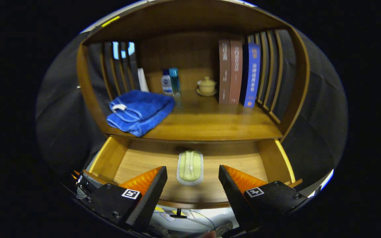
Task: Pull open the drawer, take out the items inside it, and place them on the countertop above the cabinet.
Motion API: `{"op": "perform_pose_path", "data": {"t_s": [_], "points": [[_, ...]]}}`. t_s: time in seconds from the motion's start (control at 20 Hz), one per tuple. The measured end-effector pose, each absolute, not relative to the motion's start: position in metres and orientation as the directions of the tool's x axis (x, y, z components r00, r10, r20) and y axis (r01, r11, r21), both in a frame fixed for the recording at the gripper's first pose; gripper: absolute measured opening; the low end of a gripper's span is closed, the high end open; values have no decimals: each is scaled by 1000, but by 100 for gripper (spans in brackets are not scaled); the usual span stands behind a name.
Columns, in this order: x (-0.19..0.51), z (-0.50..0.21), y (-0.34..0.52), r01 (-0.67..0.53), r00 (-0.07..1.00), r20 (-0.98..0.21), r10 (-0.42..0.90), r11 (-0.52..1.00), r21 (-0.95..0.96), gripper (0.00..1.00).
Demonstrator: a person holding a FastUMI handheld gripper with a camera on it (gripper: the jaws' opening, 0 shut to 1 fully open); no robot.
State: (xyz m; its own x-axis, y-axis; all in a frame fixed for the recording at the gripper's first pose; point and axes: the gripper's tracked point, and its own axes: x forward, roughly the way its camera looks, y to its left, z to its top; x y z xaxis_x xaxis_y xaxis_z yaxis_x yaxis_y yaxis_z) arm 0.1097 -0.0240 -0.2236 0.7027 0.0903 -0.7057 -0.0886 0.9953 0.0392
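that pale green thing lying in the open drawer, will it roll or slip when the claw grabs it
The pale green item lies flat on a whitish base on the drawer floor, so rolling seems unlikely. Its rounded, glossy-looking top may slip under pinching. It looks small, probably light. The claw hangs open, fingers either side of it.

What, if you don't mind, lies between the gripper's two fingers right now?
In the gripper view, the open gripper frames a pale green brush lying on the open drawer's floor.

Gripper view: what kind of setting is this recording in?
Probably a mock household corner: a wooden cabinet with books, a folded blue towel and a lidded cup on its countertop. The gripper hovers with jaws open over the open drawer.
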Motion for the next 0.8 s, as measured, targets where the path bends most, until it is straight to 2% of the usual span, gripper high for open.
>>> {"op": "perform_pose_path", "data": {"t_s": [0.3, 0.65, 0.75, 0.8], "points": [[141, -290, -15, -93, 559, -827, 54, 996, 3, 97], [157, -332, -10, -55, 458, -889, 6, 998, -22, 45], [164, -331, -8, -59, 484, -875, -1, 998, -34, 30], [162, -335, -7, -66, 480, -877, -3, 997, -40, 29]]}}
